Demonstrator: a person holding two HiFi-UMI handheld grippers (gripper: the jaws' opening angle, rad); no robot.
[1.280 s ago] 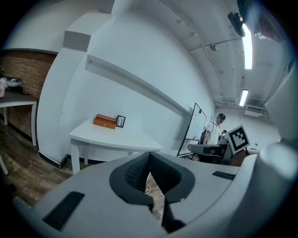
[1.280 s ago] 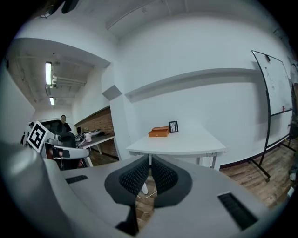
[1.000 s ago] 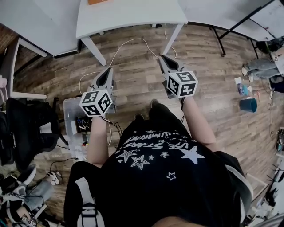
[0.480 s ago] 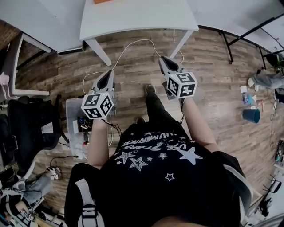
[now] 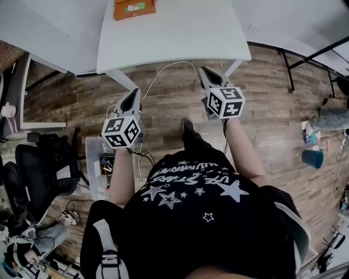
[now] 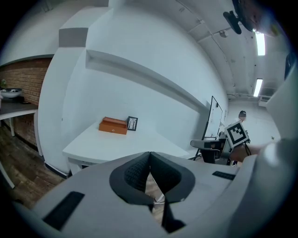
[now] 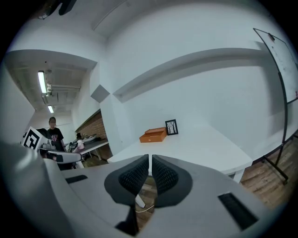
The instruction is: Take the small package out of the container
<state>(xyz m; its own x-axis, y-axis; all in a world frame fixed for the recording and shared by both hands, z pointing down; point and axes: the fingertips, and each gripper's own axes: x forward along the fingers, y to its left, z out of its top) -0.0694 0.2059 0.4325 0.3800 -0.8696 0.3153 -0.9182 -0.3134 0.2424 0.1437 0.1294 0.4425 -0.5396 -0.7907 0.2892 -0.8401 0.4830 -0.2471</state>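
Jaws, left: left gripper (image 6: 150,155) has its pads pressed together with nothing between them.
Jaws, right: right gripper (image 7: 150,158) has its pads drawn to a hairline slit and is also empty.
Why shut: nothing is within reach. I read this as a carrying posture, with both tools held ahead of the body over the floor, short of the near edge of the table (image 5: 174,38).
Container: orange box (image 5: 134,8), lid down, sits at the far end of the white table, well apart from both grippers.
Neighbour: a small frame (image 6: 132,123) stands upright just beside the box.
Package: not visible in any view; presumably inside the closed box.
Stage: approach only; the lid is not yet touched.
Next need: probably close in on the far end and open the jaws, then one gripper lifts the lid and the other picks.
Risk: the frame stands close enough to be knocked, and a light box may slide on the smooth top.
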